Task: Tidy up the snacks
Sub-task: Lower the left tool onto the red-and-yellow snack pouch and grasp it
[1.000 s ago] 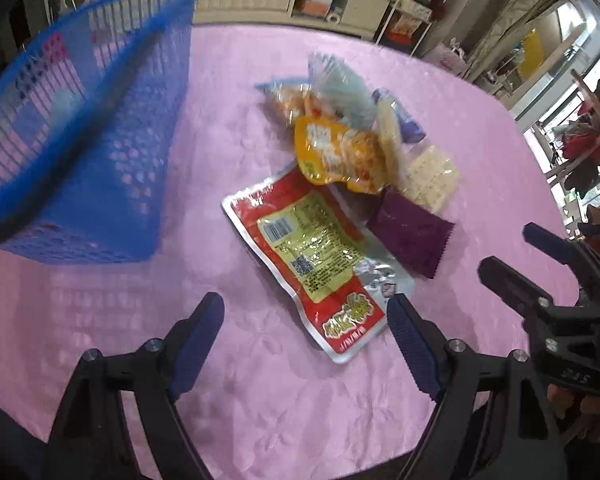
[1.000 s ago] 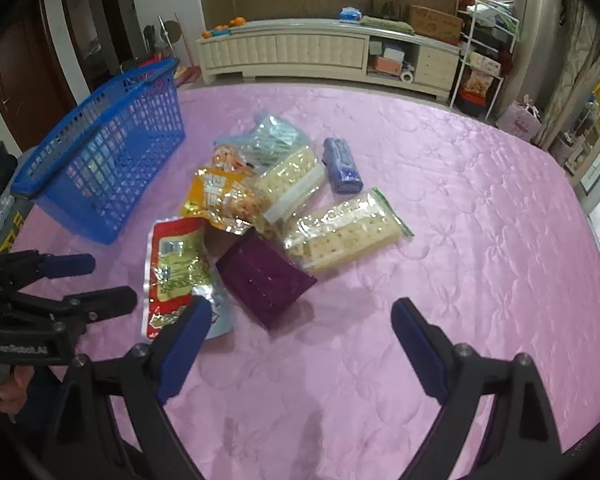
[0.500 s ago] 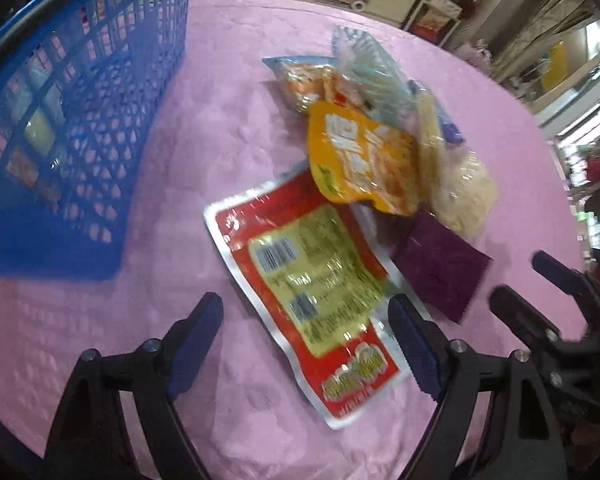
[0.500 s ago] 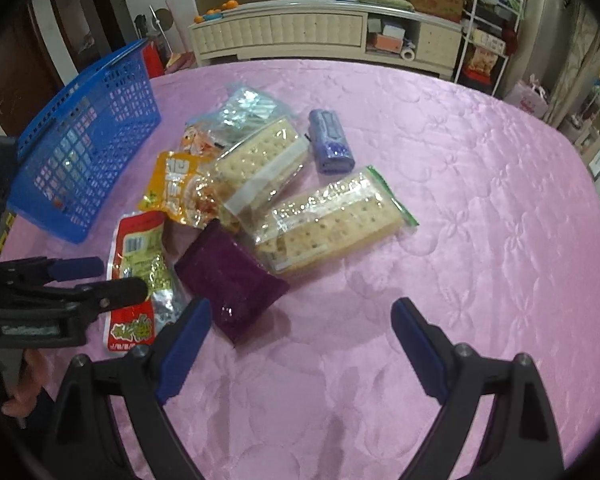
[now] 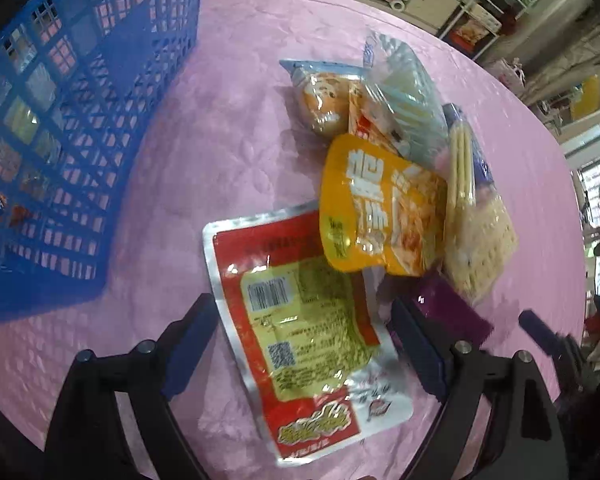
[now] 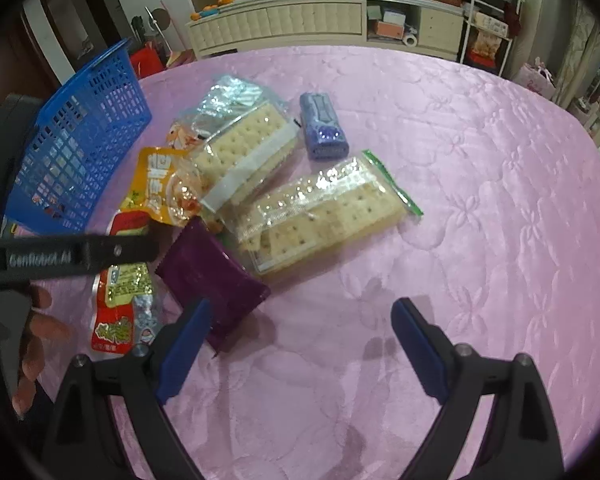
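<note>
A heap of snack packs lies on the pink tablecloth [image 6: 480, 208]. My left gripper [image 5: 302, 346] is open, low over the red and yellow pouch [image 5: 300, 320], its fingers on either side of it. An orange pouch [image 5: 376, 208] overlaps the red pouch's far end. My right gripper [image 6: 300, 344] is open and empty, just in front of a purple packet [image 6: 210, 274]. Two clear cracker packs [image 6: 320, 216] [image 6: 244, 152] and a small blue-violet pack [image 6: 322, 126] lie beyond. A blue mesh basket [image 5: 60, 132] stands at the left.
The left gripper's body [image 6: 68, 258] crosses the left of the right wrist view, over the red pouch [image 6: 120, 308]. A clear bag and a bun pack [image 5: 324, 100] lie at the heap's far side. A cream cabinet [image 6: 316, 20] and shelves stand behind the table.
My left gripper has moved forward and down until its fingers straddle the red pouch. My right gripper has moved forward and closer to the purple packet. Both stay open.
</note>
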